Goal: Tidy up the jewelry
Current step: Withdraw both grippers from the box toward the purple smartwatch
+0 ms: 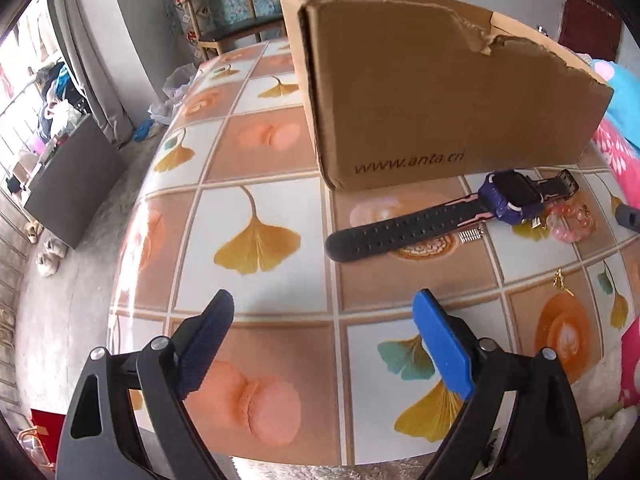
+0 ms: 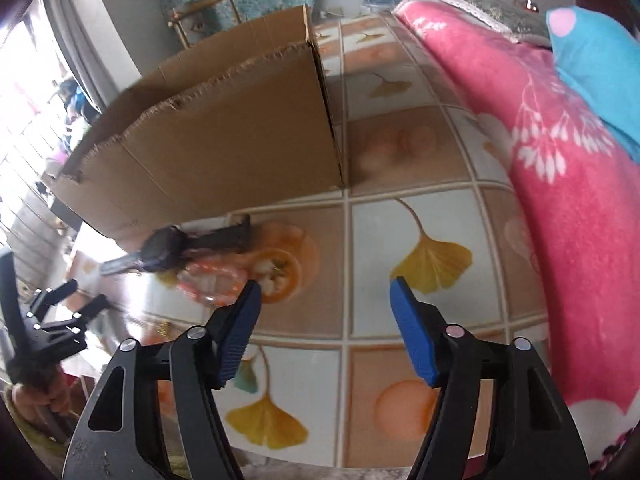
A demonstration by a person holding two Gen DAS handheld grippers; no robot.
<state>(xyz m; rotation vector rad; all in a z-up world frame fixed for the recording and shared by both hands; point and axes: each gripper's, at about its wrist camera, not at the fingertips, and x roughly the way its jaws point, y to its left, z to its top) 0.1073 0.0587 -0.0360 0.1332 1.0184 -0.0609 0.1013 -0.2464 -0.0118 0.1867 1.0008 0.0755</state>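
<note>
Through the left wrist camera I am looking down at the left gripper [image 1: 324, 312], its jaws standing wide apart with nothing between them but bare tablecloth [image 1: 260, 152]. Ahead of it a smartwatch [image 1: 508, 196] is lying flat, its black perforated strap [image 1: 392, 232] stretching toward me, just in front of a torn cardboard box [image 1: 440, 92]. Touching the watch's far side is a pink bead bracelet [image 1: 572, 216], and a small silver clasp piece [image 1: 472, 236] is sitting beside the strap. A tiny gold earring [image 1: 560, 280] is lying apart, nearer the table's edge.

Through the right wrist camera, which is blurring, I am seeing the right gripper [image 2: 324, 284] with its jaws also apart and empty — its left finger hovering close to the bracelet [image 2: 212, 280], which looks partly tucked under the watch [image 2: 164, 252]. The box [image 2: 208, 152] is standing just behind them.

What I am worrying about: the bracelet and watch are overlapping, so closing on the beads may drag the watch along or scatter the small clasp. The beads look glossy and may slip out of the pads, and the torn box wall is uneven — a lifted piece could catch on its ragged edge going in
</note>
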